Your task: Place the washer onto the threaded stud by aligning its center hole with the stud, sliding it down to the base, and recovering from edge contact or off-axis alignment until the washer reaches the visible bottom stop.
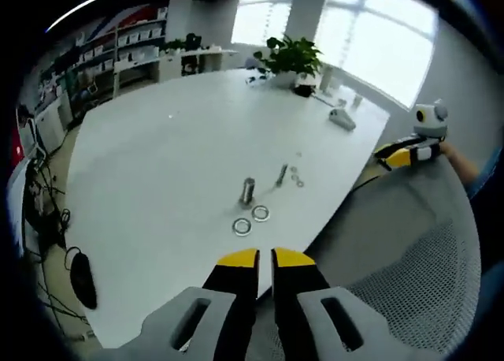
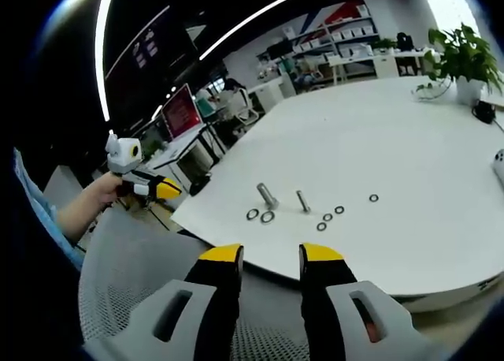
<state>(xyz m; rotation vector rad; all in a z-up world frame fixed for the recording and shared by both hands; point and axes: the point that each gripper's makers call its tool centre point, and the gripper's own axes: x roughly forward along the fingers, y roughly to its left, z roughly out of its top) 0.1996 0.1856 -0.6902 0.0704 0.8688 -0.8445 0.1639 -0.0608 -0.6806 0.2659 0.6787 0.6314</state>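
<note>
- The left hand-held gripper (image 1: pixel 264 258) hangs over the near edge of the bench (image 1: pixel 157 172), jaws almost together with only a thin gap, and nothing is between them.
- The right hand-held gripper (image 2: pixel 272 254) is released, with a clear gap between the jaws, and it also carries nothing. It is off the bench, above a mesh chair (image 2: pixel 126 274).
- In the right gripper view the left one (image 2: pixel 146 186) appears at the left, held in a hand (image 2: pixel 98 195), well apart from the parts.
- The stud (image 1: pixel 247 191) stands upright near the near edge of the bench. Two washers (image 1: pixel 250 220) lie flat just in front of it, side by side.
- A thinner bolt (image 1: pixel 281 174) is to the right of the stud, with some small rings (image 1: pixel 297 176) beside it. A plant (image 1: pixel 291 57) stands at the far side.
- I judge that the task is at its start: no washer is picked and the stud looks bare.
- The next move calls for bringing one gripper down to a washer. A flat thin washer is hard to pinch from the bench, so the jaws must close on its rim, then carry it above the stud with the hole on the axis.
</note>
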